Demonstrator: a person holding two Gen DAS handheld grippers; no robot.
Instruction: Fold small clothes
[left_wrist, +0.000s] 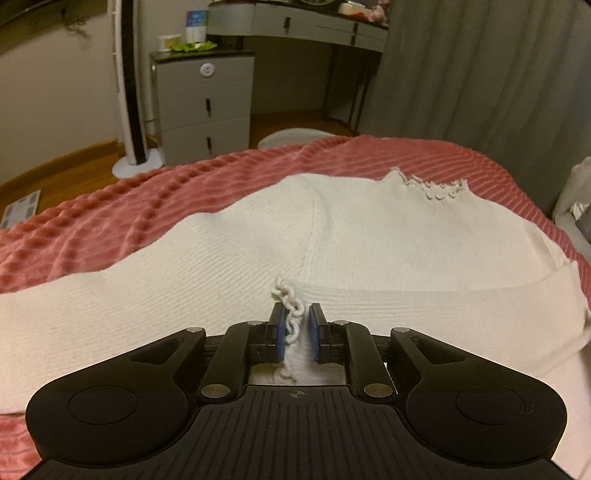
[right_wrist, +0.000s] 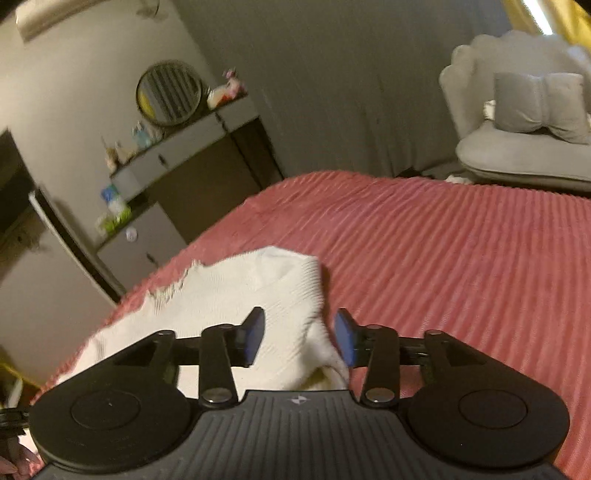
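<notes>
Jaws: left gripper (left_wrist: 297, 326) narrowly parted around one white sweater's (left_wrist: 369, 236) frilly cuff, right gripper (right_wrist: 300, 338) wide, empty.

Cream ribbed knit top (left_wrist: 369, 236), frilly-edged, spread partly folded across pink ribbed bedspread (left_wrist: 110, 221).

Dim, warm indoor light; both fisheye views bend at the edges, and the right one is motion-blurred.

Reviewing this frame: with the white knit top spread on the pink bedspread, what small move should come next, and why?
Probably close the left gripper on the frilly edge of the white knit top. That edge already sits between its jaws with small gaps showing beside it, so it looks ungripped. The right gripper is open above the pink bedspread, holding nothing.
</notes>
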